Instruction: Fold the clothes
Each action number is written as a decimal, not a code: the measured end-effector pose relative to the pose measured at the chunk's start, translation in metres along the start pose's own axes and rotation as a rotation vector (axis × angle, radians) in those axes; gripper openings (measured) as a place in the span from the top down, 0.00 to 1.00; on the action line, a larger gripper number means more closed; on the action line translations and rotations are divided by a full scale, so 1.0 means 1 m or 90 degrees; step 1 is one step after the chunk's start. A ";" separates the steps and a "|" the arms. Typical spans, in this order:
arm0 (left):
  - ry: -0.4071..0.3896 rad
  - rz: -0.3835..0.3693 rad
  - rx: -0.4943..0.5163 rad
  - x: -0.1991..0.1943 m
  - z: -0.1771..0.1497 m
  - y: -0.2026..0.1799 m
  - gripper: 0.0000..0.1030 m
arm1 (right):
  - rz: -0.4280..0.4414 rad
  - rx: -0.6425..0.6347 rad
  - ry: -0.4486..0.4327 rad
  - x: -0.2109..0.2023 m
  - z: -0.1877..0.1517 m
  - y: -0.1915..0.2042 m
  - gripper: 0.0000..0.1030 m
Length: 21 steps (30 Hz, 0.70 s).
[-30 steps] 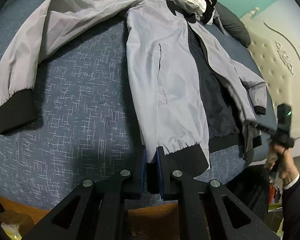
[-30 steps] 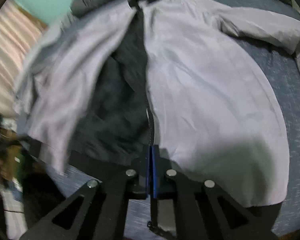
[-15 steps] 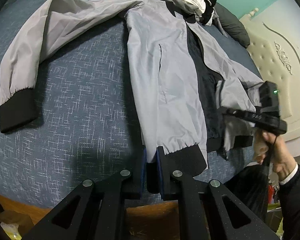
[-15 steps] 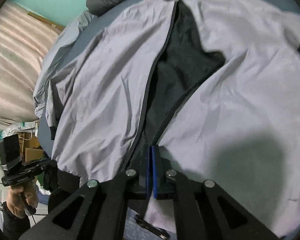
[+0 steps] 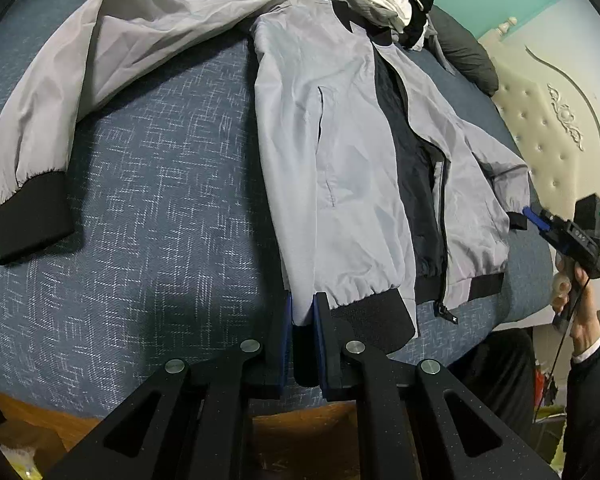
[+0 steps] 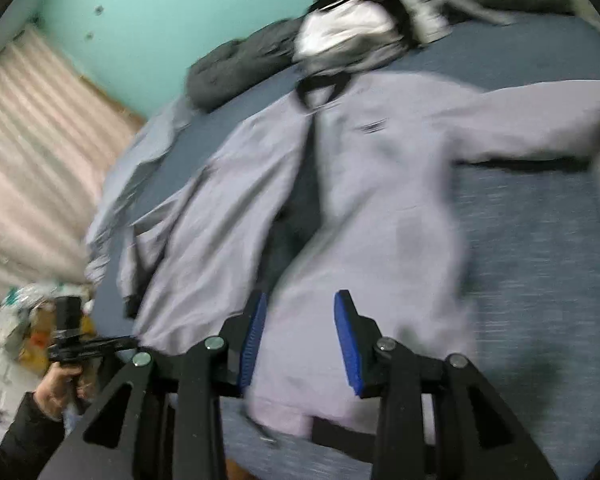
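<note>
Right now the grey jacket lies spread face-up on the blue bed, filling the middle of the left wrist view, its zip undone over dark lining, with black cuffs and hem band. A small dark chest mark is too blurred to read. The left gripper has its jaws pinched on the hem at lower centre. The right gripper hangs above the jacket, jaws opening, nothing between them.
</note>
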<state>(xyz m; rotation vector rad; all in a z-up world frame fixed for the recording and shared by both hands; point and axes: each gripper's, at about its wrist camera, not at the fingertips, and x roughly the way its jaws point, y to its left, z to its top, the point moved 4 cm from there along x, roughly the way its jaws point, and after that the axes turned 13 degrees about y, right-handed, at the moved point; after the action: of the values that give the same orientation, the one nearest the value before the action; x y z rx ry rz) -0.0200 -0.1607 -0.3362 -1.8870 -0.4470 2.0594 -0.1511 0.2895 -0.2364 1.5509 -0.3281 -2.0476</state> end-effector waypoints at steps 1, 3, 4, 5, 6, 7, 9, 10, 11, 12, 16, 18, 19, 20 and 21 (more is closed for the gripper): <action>-0.001 0.003 -0.001 -0.001 0.001 0.000 0.88 | -0.009 0.020 0.004 -0.002 -0.004 -0.013 0.66; -0.011 0.003 -0.010 -0.006 0.002 0.002 0.86 | -0.027 0.063 0.015 -0.004 -0.012 -0.038 0.66; -0.018 0.000 -0.017 -0.010 0.003 0.004 0.84 | -0.030 0.084 0.024 -0.004 -0.020 -0.051 0.65; -0.033 0.004 -0.023 -0.018 0.004 0.005 0.77 | -0.033 0.097 0.028 -0.003 -0.026 -0.058 0.65; -0.049 0.009 -0.030 -0.025 0.006 0.005 0.68 | -0.036 0.109 0.032 -0.003 -0.031 -0.065 0.65; -0.064 0.015 -0.037 -0.033 0.008 0.006 0.52 | -0.033 0.115 0.035 0.000 -0.036 -0.068 0.65; -0.094 0.025 -0.042 -0.046 0.013 0.004 0.48 | -0.028 0.126 0.040 0.007 -0.046 -0.074 0.64; -0.107 0.029 -0.040 -0.052 0.016 0.000 0.48 | -0.027 0.128 0.042 0.009 -0.048 -0.075 0.58; -0.112 0.030 -0.028 -0.051 0.022 -0.009 0.48 | -0.026 0.130 0.044 0.011 -0.051 -0.077 0.57; -0.116 0.030 -0.013 -0.050 0.028 -0.020 0.48 | -0.025 0.130 0.045 0.010 -0.053 -0.081 0.56; -0.062 -0.014 0.064 -0.003 0.061 -0.081 0.48 | -0.023 0.136 0.048 0.017 -0.055 -0.082 0.55; -0.037 -0.022 0.091 0.023 0.075 -0.105 0.48 | -0.025 0.129 0.049 0.016 -0.055 -0.079 0.52; -0.024 -0.028 0.105 0.037 0.081 -0.116 0.48 | -0.026 0.125 0.050 0.016 -0.056 -0.077 0.50; -0.008 -0.027 0.116 0.055 0.088 -0.129 0.48 | -0.028 0.121 0.051 0.016 -0.055 -0.076 0.49; 0.003 -0.021 0.123 0.068 0.094 -0.136 0.48 | -0.030 0.118 0.052 0.016 -0.056 -0.075 0.49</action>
<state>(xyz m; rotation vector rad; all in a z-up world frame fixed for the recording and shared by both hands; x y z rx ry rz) -0.1168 -0.0109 -0.3312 -1.7590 -0.2659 1.9980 -0.1222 0.3495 -0.3035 1.7635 -0.4651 -2.0304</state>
